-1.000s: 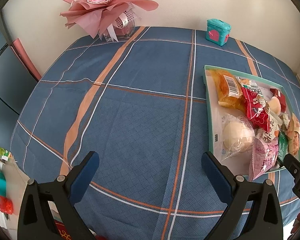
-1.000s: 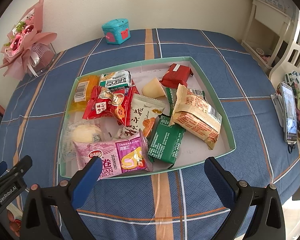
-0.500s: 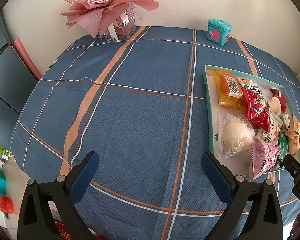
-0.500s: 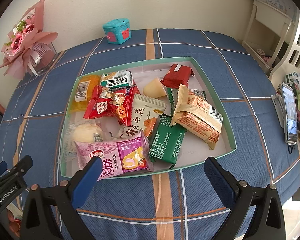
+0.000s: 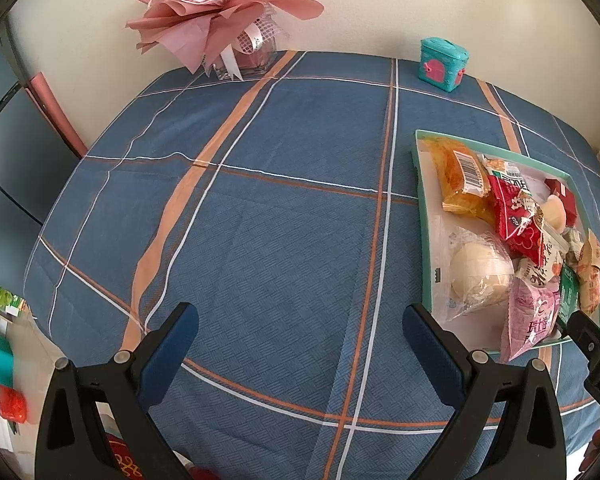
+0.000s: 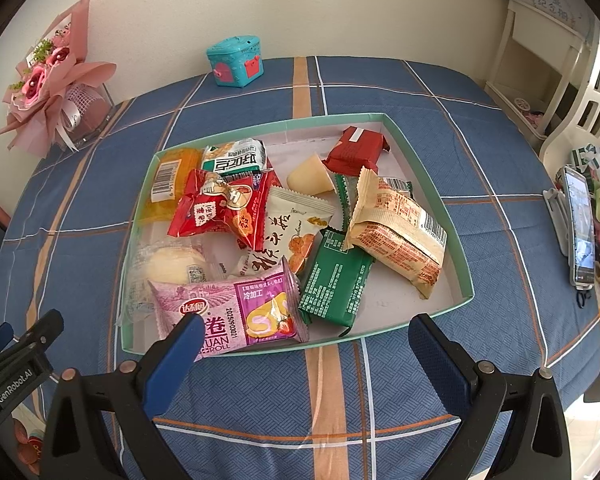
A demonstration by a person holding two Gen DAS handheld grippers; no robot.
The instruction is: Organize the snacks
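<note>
Blue plaid tablecloth (image 5: 284,216) bare left of mint-rimmed cardboard tray (image 6: 456,240); pink snack packet (image 6: 236,312) just beyond right gripper (image 6: 306,346); both jaws spread, left gripper (image 5: 300,328) empty.

Legible print: "GenRobot.AI" on the black gripper body (image 6: 14,374) at lower left of the right-wrist frame; "JUAN ROLL" and "2025090302I" on the pink roll wrapper (image 6: 236,312) in the tray's lower-left part.

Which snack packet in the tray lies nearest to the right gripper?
The pink roll-cake packet at the tray's near edge. One fingertip of the open right gripper overlaps it in view; the green packet beside it lies slightly farther.
</note>
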